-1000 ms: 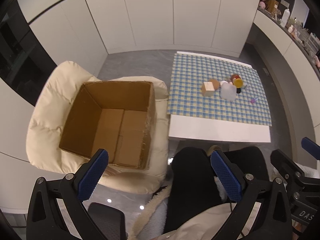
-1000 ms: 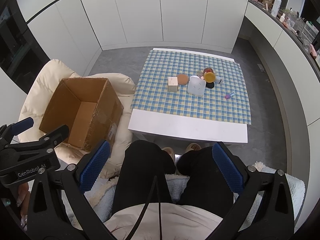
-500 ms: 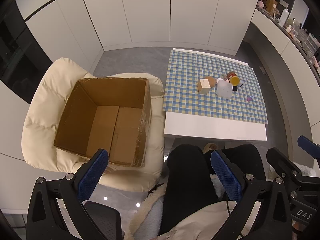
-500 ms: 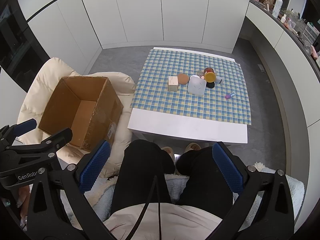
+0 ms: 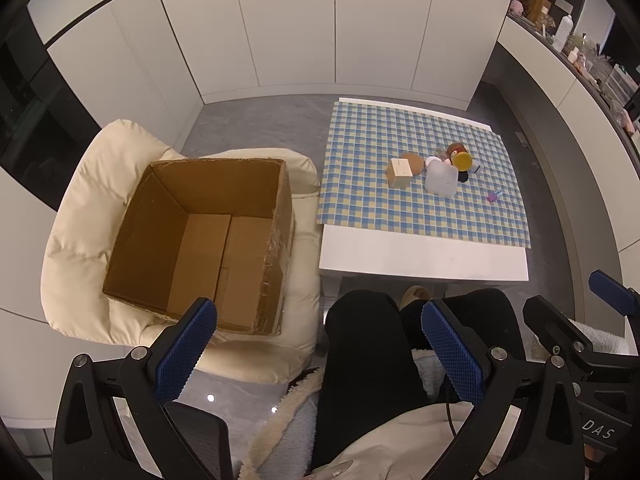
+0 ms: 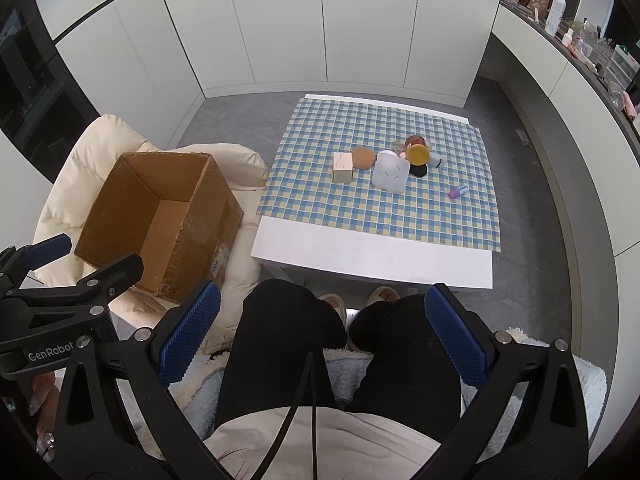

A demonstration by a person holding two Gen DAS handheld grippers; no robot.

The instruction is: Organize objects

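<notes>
An empty cardboard box (image 5: 200, 240) (image 6: 160, 216) stands open on a cream padded chair (image 5: 76, 208). On the low white table (image 5: 420, 252) (image 6: 360, 256) with a checked cloth sits a cluster: a beige cube (image 5: 399, 173) (image 6: 342, 166), a brown round piece (image 6: 363, 157), a translucent lidded tub (image 5: 441, 178) (image 6: 390, 176), a jar with a yellow lid (image 5: 461, 159) (image 6: 417, 153) and a small purple item (image 5: 493, 197) (image 6: 457, 192). My left gripper (image 5: 318, 344) and right gripper (image 6: 320, 332) both hang open and empty over a seated person's lap, far from the table.
The person's black-clad legs (image 6: 288, 344) and slippered feet (image 6: 384, 294) fill the space before the table. White cabinets line the back wall. A cluttered counter (image 6: 580, 44) runs along the right. Grey floor surrounds the table.
Both views have shifted slightly; the box and table sit a little further left in the left wrist view. Both grippers stay open and empty.
</notes>
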